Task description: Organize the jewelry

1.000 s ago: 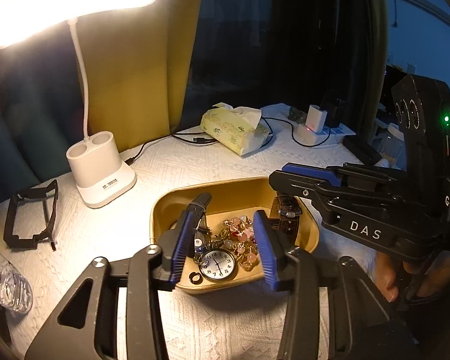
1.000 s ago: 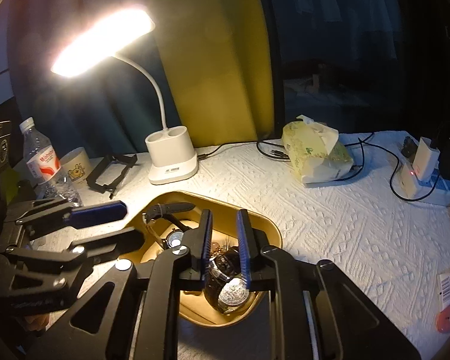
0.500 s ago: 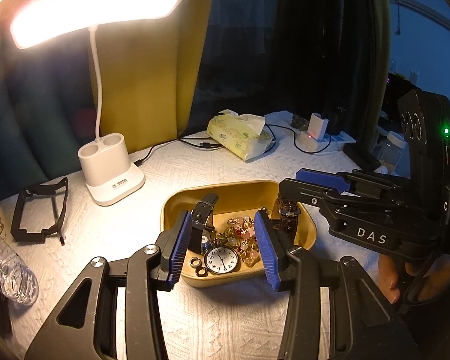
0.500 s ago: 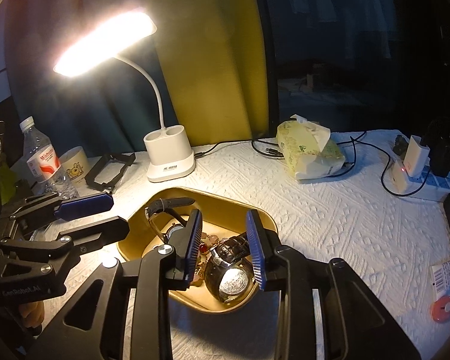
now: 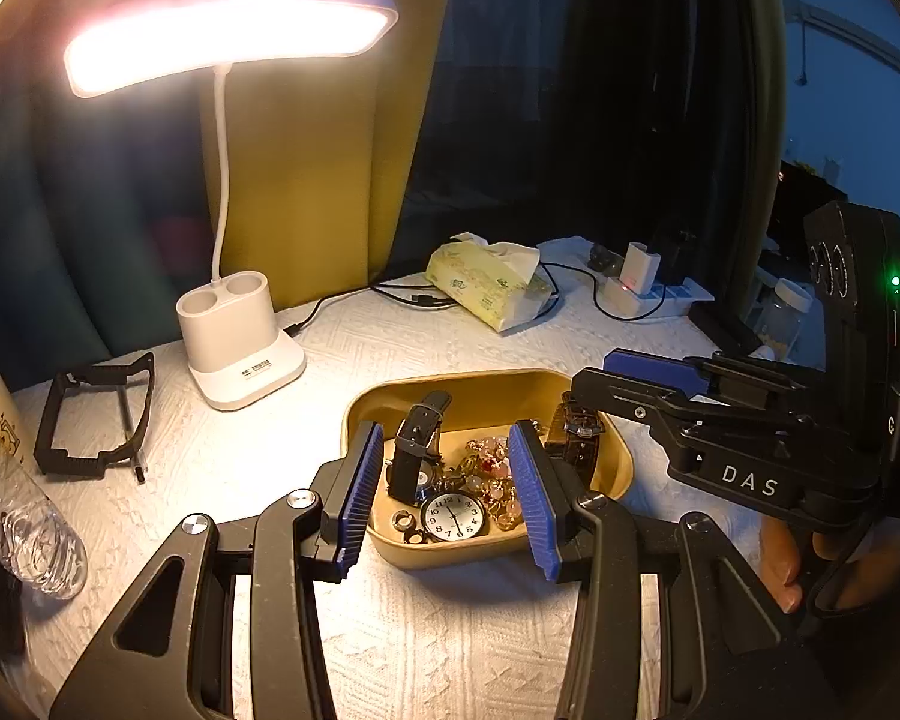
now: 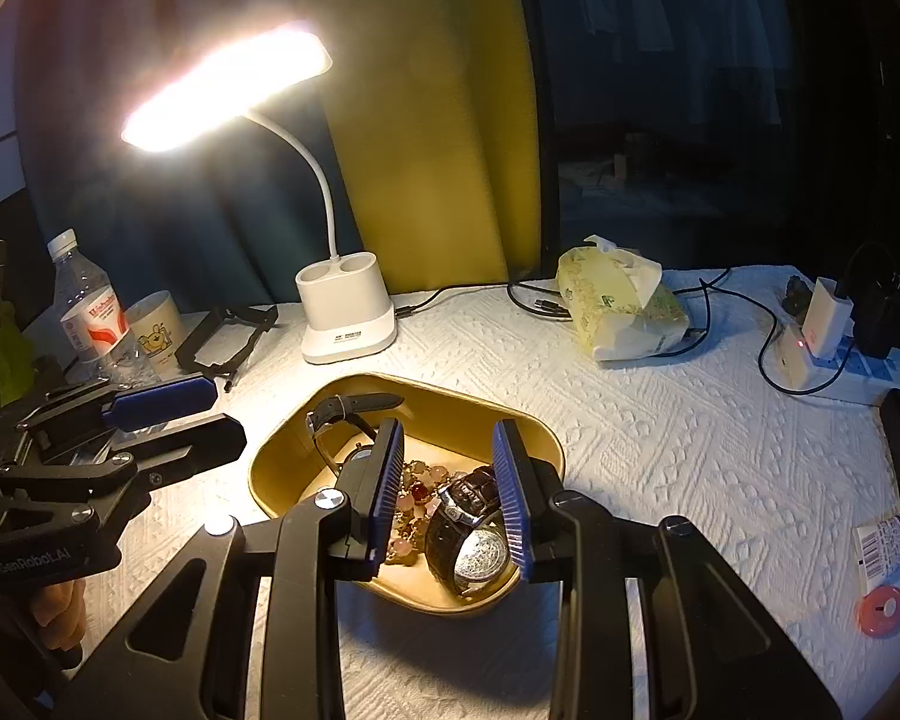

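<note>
we saw left gripper (image 5: 447, 501) jaws apart, empty, over yellow tray (image 5: 621, 468) | tray held pocket watch (image 5: 453, 517), black-strap watch (image 5: 414, 450), beads | right gripper (image 5: 648, 367) at tray's right rim | lamp (image 5: 240, 348) lit

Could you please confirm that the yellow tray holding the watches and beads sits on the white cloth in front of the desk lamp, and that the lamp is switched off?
One detail is wrong: the lamp is switched on, its head glowing brightly in the right wrist view. The rest stands: the yellow tray with the watches and beads sits on the white cloth in front of it.
</note>
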`<action>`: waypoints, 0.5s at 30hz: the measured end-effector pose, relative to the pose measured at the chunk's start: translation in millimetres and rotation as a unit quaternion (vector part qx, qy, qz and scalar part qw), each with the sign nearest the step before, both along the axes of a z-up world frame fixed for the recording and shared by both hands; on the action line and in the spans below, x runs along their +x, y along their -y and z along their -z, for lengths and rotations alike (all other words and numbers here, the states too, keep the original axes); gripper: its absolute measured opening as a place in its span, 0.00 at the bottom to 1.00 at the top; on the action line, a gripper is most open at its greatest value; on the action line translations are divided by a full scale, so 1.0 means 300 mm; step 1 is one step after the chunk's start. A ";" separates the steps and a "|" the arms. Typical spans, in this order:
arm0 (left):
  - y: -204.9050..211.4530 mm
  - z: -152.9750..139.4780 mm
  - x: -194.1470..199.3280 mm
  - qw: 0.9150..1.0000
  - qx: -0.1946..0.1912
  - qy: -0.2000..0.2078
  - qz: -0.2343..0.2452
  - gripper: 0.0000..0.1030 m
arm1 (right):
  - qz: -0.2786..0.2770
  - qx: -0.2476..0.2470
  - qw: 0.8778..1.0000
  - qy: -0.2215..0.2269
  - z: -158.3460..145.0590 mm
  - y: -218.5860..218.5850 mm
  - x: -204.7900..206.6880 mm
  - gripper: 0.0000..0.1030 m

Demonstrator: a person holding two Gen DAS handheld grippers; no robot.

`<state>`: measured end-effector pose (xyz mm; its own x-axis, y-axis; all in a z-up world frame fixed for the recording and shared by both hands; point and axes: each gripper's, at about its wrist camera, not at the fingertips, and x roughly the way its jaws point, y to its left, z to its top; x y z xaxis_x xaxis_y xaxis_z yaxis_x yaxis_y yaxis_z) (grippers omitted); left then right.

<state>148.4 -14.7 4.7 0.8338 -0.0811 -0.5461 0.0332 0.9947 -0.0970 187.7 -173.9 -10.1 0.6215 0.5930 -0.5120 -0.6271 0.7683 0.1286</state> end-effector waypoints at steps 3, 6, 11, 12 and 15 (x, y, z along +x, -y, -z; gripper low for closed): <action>0.000 0.000 -0.002 1.000 0.001 0.001 0.000 0.45 | 0.000 0.000 1.000 0.000 0.000 0.000 0.000 0.30; 0.000 0.001 -0.002 1.000 0.000 0.000 0.000 0.45 | 0.000 0.000 1.000 0.000 0.000 0.001 0.001 0.30; -0.001 0.000 -0.002 1.000 0.001 0.001 -0.001 0.45 | 0.001 0.000 1.000 0.000 -0.002 0.002 -0.001 0.30; -0.002 -0.004 -0.005 1.000 0.000 0.002 -0.001 0.45 | 0.001 0.000 1.000 0.000 -0.001 0.002 0.000 0.30; -0.004 -0.009 -0.008 1.000 0.000 0.003 -0.003 0.45 | 0.001 0.000 1.000 0.001 -0.002 0.004 0.000 0.30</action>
<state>146.1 -13.4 7.3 0.8374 -0.0763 -0.5413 0.0276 0.9949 -0.0974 187.7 -174.9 -9.4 0.6242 0.5906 -0.5114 -0.6250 0.7703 0.1267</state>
